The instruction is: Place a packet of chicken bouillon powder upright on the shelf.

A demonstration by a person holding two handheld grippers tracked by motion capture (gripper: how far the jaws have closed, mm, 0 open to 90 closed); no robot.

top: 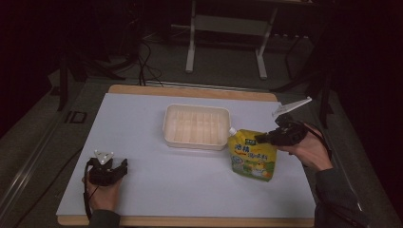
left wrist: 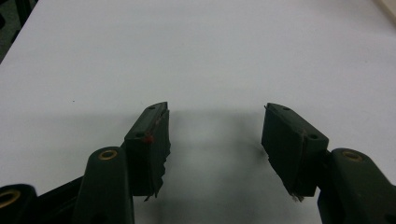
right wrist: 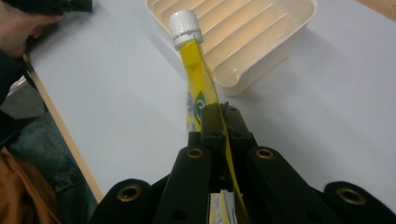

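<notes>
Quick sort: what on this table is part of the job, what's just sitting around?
In play: yellow spouted pouch, clamped at its top edge by the right gripper; cream ribbed tray beside it.
Idle: left gripper, open over bare white table; desk frame behind.

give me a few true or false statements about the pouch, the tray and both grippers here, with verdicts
1. The right gripper is clamped on the yellow pouch. True.
2. The pouch lies inside the cream tray. False: it is held beside the tray, above the white mat.
3. The left gripper has its jaws apart with nothing between them. True.
4. The pouch's white cap is missing. False: the cap is on the spout.
5. The tray holds several bottles. False: its ribbed floor is bare.
</notes>
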